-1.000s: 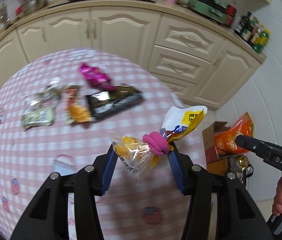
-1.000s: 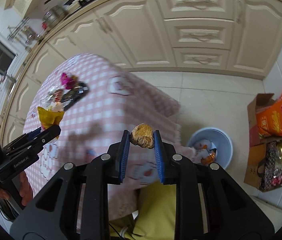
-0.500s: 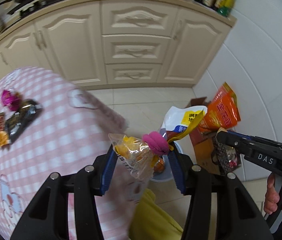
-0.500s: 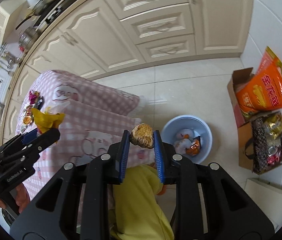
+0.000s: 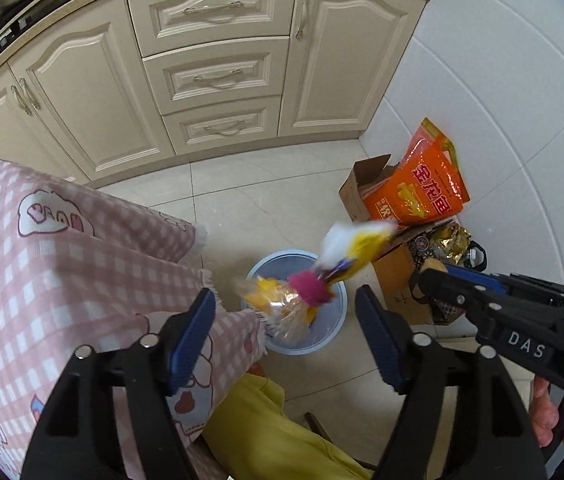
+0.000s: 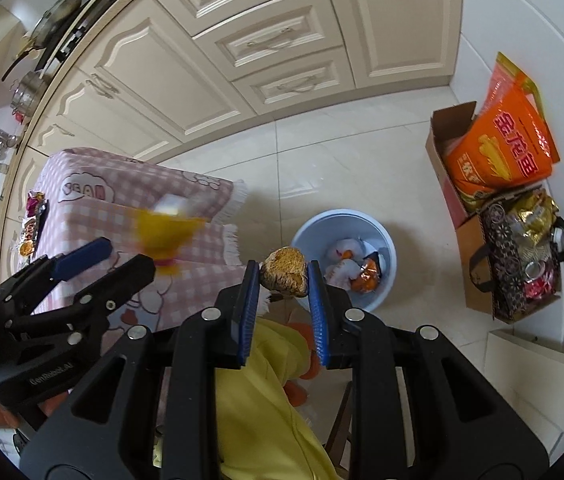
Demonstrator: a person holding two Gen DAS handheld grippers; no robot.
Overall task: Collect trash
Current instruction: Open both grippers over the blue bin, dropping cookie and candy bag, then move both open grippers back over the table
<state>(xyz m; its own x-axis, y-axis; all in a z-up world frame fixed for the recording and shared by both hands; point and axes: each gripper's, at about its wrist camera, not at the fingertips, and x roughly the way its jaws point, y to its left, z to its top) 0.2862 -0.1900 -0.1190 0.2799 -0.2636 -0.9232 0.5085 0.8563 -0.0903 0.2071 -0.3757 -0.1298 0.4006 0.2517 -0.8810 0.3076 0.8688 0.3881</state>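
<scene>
Left tongs [image 5: 286, 316] are spread wide with nothing between them, and the bundle of wrappers [image 5: 302, 284] (clear bag, pink bit, yellow and white packet) is blurry and loose just ahead of the fingers, right in line with the blue bin [image 5: 334, 320] on the floor. My worry is that light crinkly plastic won't drop straight, so part of it could catch the bin rim or flutter onto the tile beside it. It also sits close to the fringe of the pink checked tablecloth [image 5: 81, 280], which could snag a piece. Right tongs [image 6: 284, 280] are pinching a brown crusty lump of food [image 6: 285, 273], held above and a bit short of the bin, so letting go from there could land it on the person's yellow trousers [image 6: 257, 360] or the floor. I'd bring it further over the opening first. The bin already has a few wrappers in it. More wrappers [image 6: 31, 224] are left at the far end of the desk [image 6: 93, 208]. Past the bin there's a cardboard box [image 6: 448, 132] with an orange bag [image 6: 502, 152], a dark carrier bag beside it, then cream kitchen cabinets [image 5: 209, 68] and white wall tiles.
</scene>
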